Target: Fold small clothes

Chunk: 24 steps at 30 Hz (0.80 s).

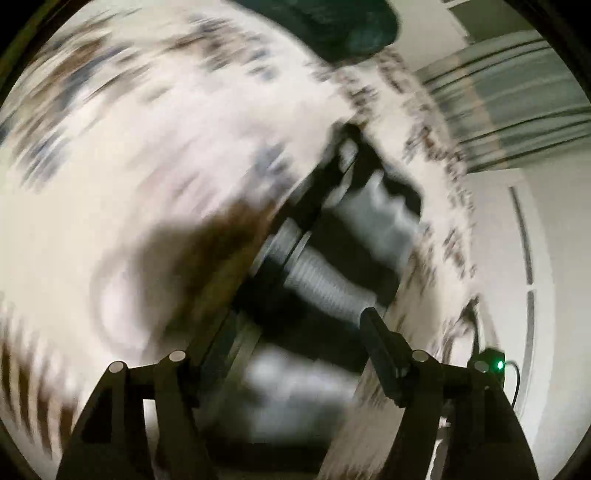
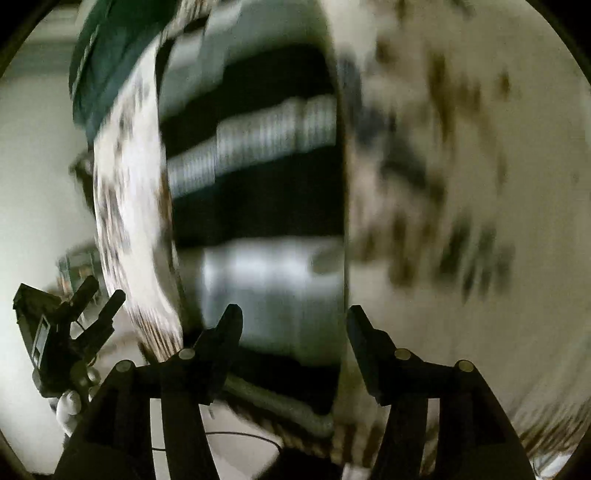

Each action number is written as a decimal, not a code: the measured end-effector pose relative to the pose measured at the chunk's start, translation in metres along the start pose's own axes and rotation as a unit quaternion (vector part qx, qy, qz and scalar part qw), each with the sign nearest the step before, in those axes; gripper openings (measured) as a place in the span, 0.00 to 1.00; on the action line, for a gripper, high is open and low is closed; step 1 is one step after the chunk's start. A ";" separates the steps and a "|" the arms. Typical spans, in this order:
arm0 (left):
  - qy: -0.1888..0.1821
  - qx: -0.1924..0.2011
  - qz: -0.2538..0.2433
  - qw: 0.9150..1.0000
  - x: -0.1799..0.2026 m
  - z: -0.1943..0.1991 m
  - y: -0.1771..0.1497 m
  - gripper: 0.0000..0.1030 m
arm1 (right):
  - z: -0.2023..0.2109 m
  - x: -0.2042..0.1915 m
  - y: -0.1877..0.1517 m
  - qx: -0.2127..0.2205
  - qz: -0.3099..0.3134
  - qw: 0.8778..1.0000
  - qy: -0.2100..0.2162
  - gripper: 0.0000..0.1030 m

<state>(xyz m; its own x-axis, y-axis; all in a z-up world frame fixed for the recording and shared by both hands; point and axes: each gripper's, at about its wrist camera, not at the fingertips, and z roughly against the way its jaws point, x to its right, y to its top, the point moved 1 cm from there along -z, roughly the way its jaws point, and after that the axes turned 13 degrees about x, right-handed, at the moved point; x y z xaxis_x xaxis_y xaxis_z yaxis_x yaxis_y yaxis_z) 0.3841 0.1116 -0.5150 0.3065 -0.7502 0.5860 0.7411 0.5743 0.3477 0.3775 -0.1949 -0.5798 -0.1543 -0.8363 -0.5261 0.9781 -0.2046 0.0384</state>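
Left view: all smear. My left gripper (image 1: 280,354) shows one finger (image 1: 384,354) plainly; the other is lost in blur, so I cannot tell its spread. The green cloth (image 1: 325,26) lies far off on the patterned sheet (image 1: 110,147).

Right view: my right gripper (image 2: 293,343) gapes wide, empty. Cloth (image 2: 107,55) sits well away; I should steady before reaching.

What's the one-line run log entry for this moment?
views: motion-blurred | left gripper: open | right gripper: open, empty | green garment: not gripped | patterned cloth: fills both views
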 end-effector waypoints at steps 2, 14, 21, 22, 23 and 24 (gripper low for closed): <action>-0.013 -0.003 -0.024 1.000 0.022 -0.047 0.043 0.65 | 0.002 -0.001 0.048 0.041 0.002 0.999 -0.016 0.59; -0.056 -0.082 -0.098 0.990 0.072 -0.230 0.151 0.12 | -0.042 0.007 0.289 0.152 -0.055 0.987 -0.011 0.59; -0.105 -0.075 -0.085 0.988 0.060 -0.231 0.178 0.10 | -0.058 -0.003 0.323 0.194 -0.044 0.979 -0.036 0.06; -0.102 -0.074 -0.081 0.989 0.057 -0.238 0.182 0.07 | -0.056 -0.005 0.325 0.203 -0.045 0.977 -0.040 0.05; -0.098 -0.075 -0.076 0.989 0.052 -0.244 0.186 0.07 | -0.061 -0.009 0.327 0.208 -0.046 0.976 -0.044 0.05; -0.094 -0.075 -0.067 0.990 0.045 -0.252 0.191 0.06 | -0.062 -0.009 0.330 0.210 -0.045 0.975 -0.052 0.05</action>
<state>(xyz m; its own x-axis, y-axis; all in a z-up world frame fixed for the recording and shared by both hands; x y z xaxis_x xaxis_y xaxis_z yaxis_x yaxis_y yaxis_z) 0.6897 0.1051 -0.6069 0.0933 -0.7337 0.6730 0.8528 0.4078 0.3264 0.7101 -0.2235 -0.6149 -0.2716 -0.8482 -0.4548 0.8197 -0.4515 0.3525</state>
